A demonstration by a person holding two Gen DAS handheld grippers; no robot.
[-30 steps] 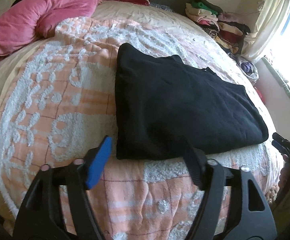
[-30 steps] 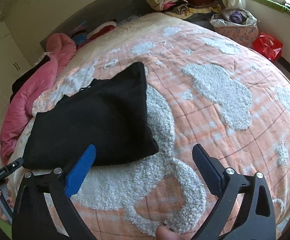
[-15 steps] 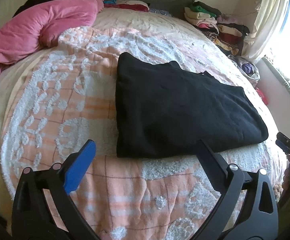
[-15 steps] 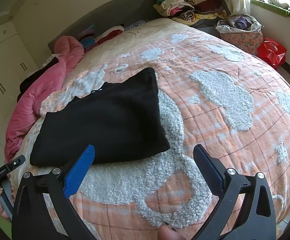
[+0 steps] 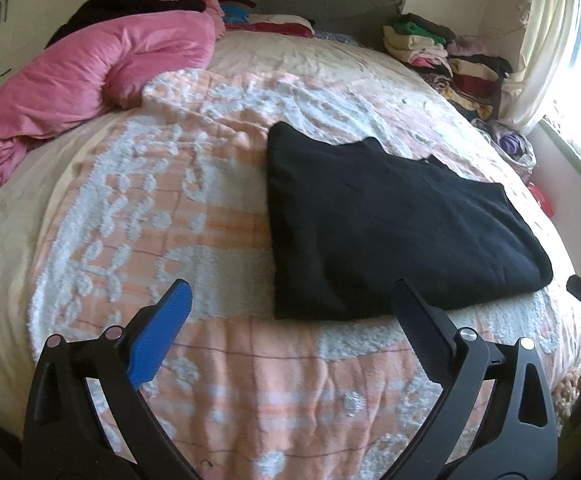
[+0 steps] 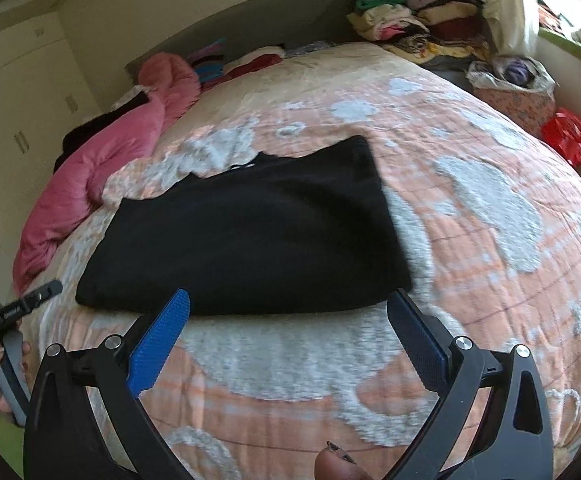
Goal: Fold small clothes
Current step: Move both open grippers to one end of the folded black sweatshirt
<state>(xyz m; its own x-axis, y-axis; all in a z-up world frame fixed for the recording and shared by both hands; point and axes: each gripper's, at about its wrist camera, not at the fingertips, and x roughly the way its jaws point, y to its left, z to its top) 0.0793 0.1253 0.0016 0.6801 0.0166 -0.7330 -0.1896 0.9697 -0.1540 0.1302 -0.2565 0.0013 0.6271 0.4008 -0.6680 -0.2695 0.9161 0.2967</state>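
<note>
A black garment (image 5: 390, 220) lies folded into a flat rectangle on the orange and white bedspread (image 5: 210, 240); it also shows in the right wrist view (image 6: 250, 236). My left gripper (image 5: 290, 300) is open and empty, held above the bedspread just short of the garment's near left corner. My right gripper (image 6: 288, 308) is open and empty, held just short of the garment's near edge. The left gripper also shows at the left edge of the right wrist view (image 6: 10, 312).
A pink duvet (image 5: 82, 76) is bunched at the bed's far left. Stacks of folded clothes (image 5: 442, 52) sit by the headboard at the far right. A bag of clothes (image 6: 514, 84) and a red bag (image 6: 568, 136) stand beside the bed.
Both grippers have drawn back and up from the folded garment. The left gripper's jaws have opened wider. The garment has not moved.
</note>
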